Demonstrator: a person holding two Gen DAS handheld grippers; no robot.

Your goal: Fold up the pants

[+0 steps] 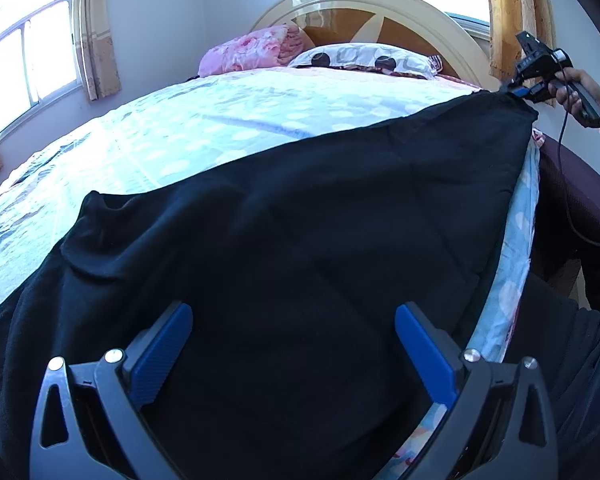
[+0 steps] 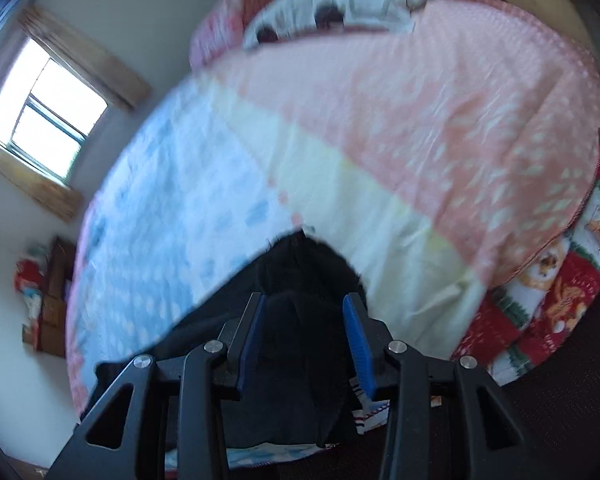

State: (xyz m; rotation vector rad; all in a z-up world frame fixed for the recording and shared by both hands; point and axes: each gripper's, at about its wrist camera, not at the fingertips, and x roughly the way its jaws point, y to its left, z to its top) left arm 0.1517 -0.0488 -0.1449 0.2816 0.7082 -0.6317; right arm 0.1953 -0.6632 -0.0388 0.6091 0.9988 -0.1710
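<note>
Black pants (image 1: 292,240) soft, floppy (grab hem corners). Left gripper (image 1: 294,320) jaws wide apart, empty; right gripper (image 2: 305,304) jaws straddle cloth, not pinching.

Black pants (image 1: 292,216) lie spread across the bed (image 1: 180,136), reaching its right edge. The left gripper (image 1: 294,320) hovers over them, blue fingers (image 1: 162,354) wide apart, nothing between them. At the far corner, the right gripper (image 1: 514,92), in a hand (image 1: 580,94), meets the cloth's edge.
</note>
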